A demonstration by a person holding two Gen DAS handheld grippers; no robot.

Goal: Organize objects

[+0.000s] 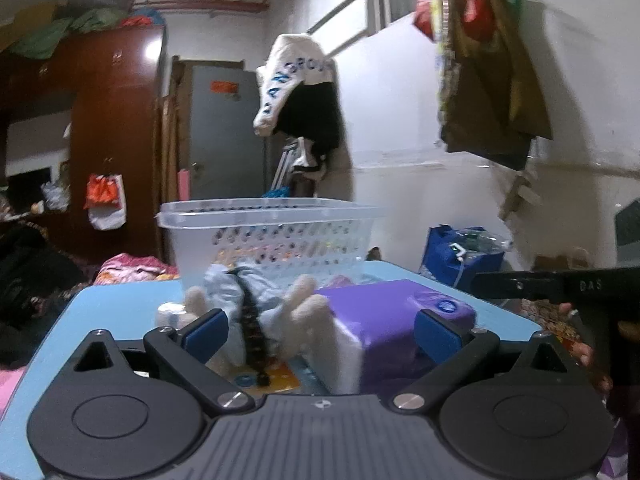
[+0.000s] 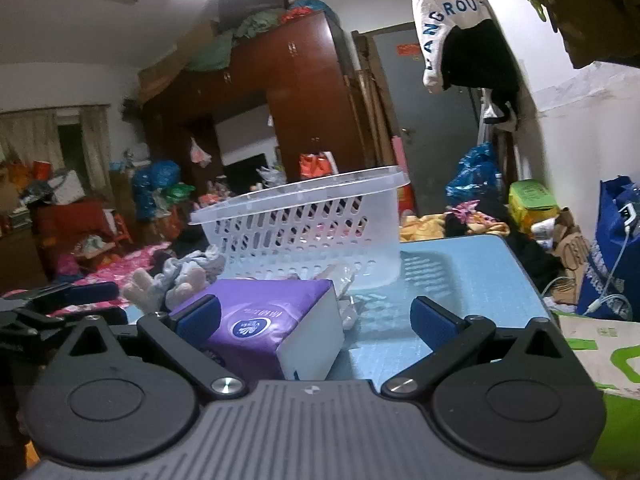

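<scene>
Right tool (image 2: 316, 320) around tissue pack (image 2: 264, 320)

Left gripper (image 1: 320, 326): jaws spread wide, blue fingertips (image 1: 208, 330) level, nothing clamped between them.
Right gripper (image 2: 316, 322): jaws spread wide, pointing forward and level.
Hand (image 1: 586, 344): partly visible beneath the right gripper's black finger.

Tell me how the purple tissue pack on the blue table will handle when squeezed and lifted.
The purple tissue pack looks film-wrapped and soft, so it will probably dent under a squeeze rather than resist. It is likely light for its bulk. Its glossy wrap may slip. Resting flat on the blue table, it should not roll. Both tongs, right and left, stand open.
</scene>
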